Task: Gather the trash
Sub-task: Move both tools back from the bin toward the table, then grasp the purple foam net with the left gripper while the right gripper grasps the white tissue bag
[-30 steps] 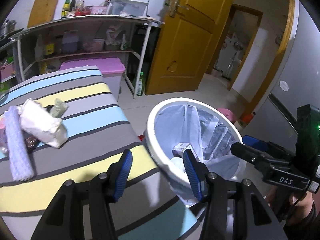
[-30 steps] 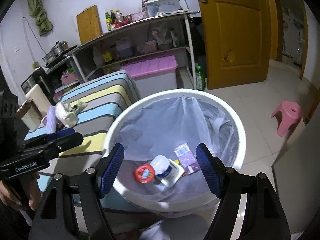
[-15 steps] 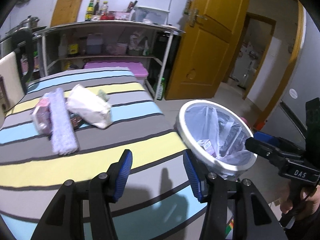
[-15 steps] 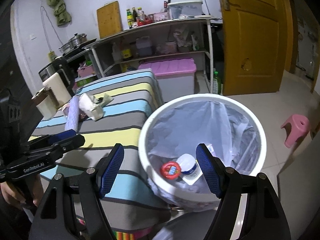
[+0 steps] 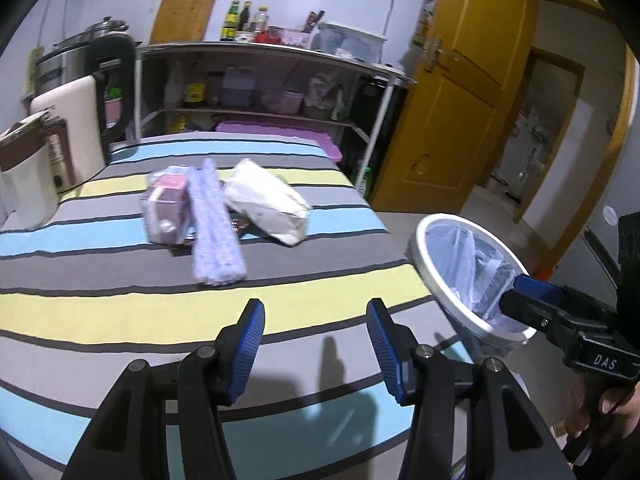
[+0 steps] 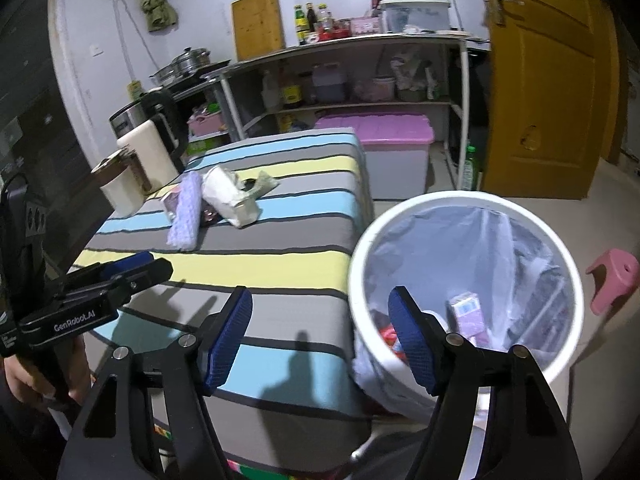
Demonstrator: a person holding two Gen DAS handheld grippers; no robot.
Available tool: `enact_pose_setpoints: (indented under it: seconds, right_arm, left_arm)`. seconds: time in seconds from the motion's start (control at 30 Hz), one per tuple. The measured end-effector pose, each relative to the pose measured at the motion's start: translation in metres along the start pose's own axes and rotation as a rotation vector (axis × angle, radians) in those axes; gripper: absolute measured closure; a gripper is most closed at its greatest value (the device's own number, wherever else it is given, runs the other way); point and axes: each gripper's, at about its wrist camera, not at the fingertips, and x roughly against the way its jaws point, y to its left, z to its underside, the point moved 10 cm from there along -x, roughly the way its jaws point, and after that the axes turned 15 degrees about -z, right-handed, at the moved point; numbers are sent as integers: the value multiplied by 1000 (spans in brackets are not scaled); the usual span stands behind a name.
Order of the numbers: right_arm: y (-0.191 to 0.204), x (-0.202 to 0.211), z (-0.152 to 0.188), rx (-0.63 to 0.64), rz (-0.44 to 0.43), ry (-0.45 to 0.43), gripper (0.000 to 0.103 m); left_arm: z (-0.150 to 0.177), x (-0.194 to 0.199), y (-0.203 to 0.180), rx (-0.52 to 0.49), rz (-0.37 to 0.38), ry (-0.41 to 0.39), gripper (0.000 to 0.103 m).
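Part of the job looks done: the white bin (image 6: 464, 280), lined with a thin plastic bag, already holds a small purple carton (image 6: 468, 312) and something red beside it, low in the bag. What is left sits in a huddle on the striped bench (image 5: 120, 304): a white crumpled bag (image 5: 268, 204), a long lilac knobbly pack (image 5: 216, 224) and a pinkish clear-wrapped box (image 5: 166, 208), touching one another, with a dark scrap half hidden under them. So I judge the task somewhere in the middle, with at least three pieces yet to go in.

Both tools are empty. The left gripper (image 5: 316, 344) has its fingers parted about halfway with nothing between them, and only bare striped cloth under them. The heap lies farther off and slightly left of them, well apart, the lilac pack being its nearest piece. The right gripper (image 6: 320, 336) has its fingers set wide, having just been closing a little, and nothing sits between them either. Its left finger hangs over the bench edge and its right finger over the near rim of the bin. The heap is far and to the left of it, and the bin stands on the floor just right of the bench.
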Motion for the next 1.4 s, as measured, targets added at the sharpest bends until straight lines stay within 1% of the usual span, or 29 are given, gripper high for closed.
enact_pose_setpoints:
  seconds: [0.13,0.4,0.6,0.73,1.0,1.3,1.33,1.37,1.4]
  right_arm:
    - [8,-10,-1,15,-23,19,38]
    - [21,-30,-11,53,-51,39,38]
    - [28,-48,-21,80,-72,51,38]
    - [30,-63,-28,91,-80,63,38]
    - [34,-94,-41,121,-94,96,38]
    - [38,-133,-54,164,-106,144,38]
    - [38,-137,-55,169,-106,148,38]
    - [38,-142,-56,173,-106,153,38]
    - [38,-145,-58,177,-106,155,38]
  left_arm:
    - [-3,-2,17,27,-29,-1,50]
    - [-15,-9,40,61,-73,-9,50]
    - [-28,-23,53,87,-99,-16,50]
    - [-33,-41,60,101,-107,10,50]
    - [-34,-72,60,103,-111,58,50]
    - [-32,-96,61,112,-106,105,50]
    - [-31,-98,61,111,-105,108,53]
    - [-31,-100,60,105,-104,111,60]
    - [-30,-102,59,100,-102,114,65]
